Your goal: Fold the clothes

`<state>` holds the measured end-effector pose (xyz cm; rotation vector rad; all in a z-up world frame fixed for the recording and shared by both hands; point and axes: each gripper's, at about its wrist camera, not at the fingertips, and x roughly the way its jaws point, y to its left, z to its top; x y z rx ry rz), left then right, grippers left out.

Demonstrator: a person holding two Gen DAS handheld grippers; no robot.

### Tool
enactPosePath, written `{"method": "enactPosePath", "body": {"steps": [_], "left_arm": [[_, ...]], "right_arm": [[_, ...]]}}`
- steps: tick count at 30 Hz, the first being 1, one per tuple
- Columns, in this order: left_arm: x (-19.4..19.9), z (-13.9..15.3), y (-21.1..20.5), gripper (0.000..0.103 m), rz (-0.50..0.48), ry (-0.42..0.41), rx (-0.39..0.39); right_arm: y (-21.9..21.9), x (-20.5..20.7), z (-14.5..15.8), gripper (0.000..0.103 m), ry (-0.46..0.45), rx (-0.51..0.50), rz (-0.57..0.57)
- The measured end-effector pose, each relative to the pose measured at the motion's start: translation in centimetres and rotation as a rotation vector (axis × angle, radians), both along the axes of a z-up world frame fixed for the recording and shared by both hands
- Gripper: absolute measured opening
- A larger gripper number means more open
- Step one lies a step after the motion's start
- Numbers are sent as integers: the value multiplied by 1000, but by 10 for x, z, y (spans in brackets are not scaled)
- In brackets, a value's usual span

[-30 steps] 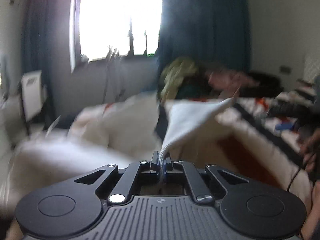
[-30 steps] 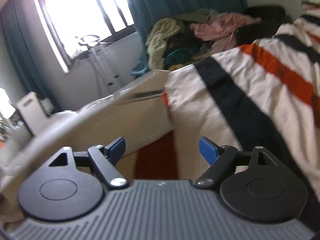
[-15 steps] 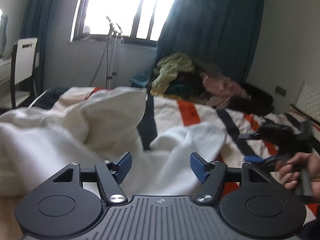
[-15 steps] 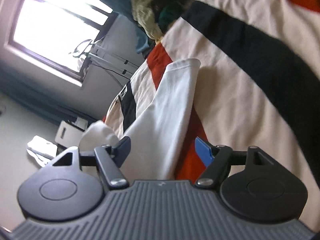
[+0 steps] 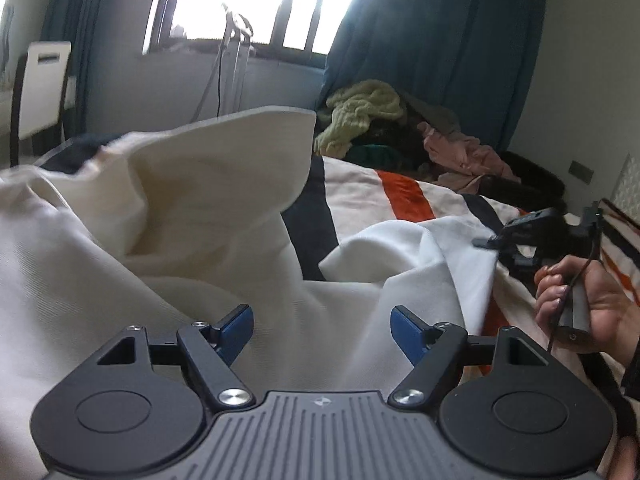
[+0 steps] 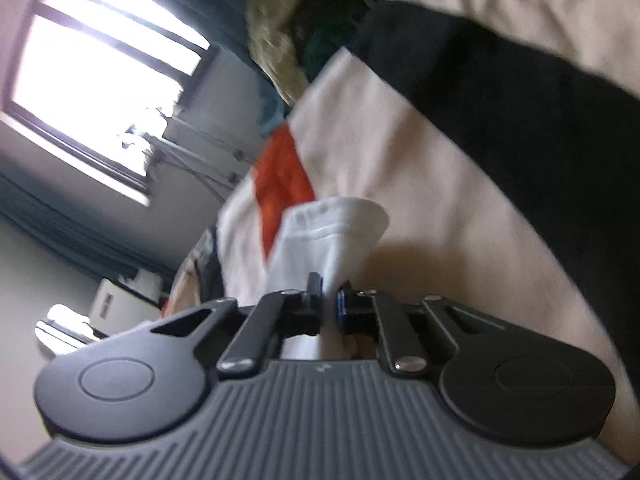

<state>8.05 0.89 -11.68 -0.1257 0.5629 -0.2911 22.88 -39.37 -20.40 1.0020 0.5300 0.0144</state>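
Your striped bed cover point(image 5: 404, 196) carries the white garment point(image 5: 168, 208), heaped on its near side. Your left hand-held gripper point(image 5: 322, 330) is spreading wider above the cloth, pinching nothing. Your right hand-held gripper point(image 6: 329, 300) is pressed together on the garment's sleeve point(image 6: 340, 224).

Daylight is pouring through a barred window point(image 5: 256, 0) at twelve o'clock, washing out the panes. Dark teal curtains point(image 5: 432, 48) are hanging at one o'clock beside a pale wall point(image 5: 580, 80), which is carrying a small wall plate point(image 5: 581, 171) at three. A white chair point(image 5: 42, 80) is standing at ten o'clock. A bed point(image 5: 404, 196) under a striped cover is filling the middle ground.
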Motion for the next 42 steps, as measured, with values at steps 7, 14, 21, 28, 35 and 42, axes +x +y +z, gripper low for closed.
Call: {"method": "enactPosePath", "body": {"steps": [7,14,21,28,35,42], "left_arm": [[-6,5,5,76,-115,-16,-176],[-36,24,5,78,-173,-74,-212],[-44,27,29,81,-53,1,-269],[-50,29,135,84,349,179,-465],[-83,4,276,84,870,364,-714],[-60,-33,320,65,946,390,-974]], "right_arm": [[-30,-34,66,6,-251,62,-97],[-59,-146,134,6,-444,-107,-286],[-88,-231,55,6,117,6,-363],[-98,-254,28,6,208,215,-392],[-96,-246,36,6,232,149,-403],[-95,-245,32,6,259,158,-430]]}}
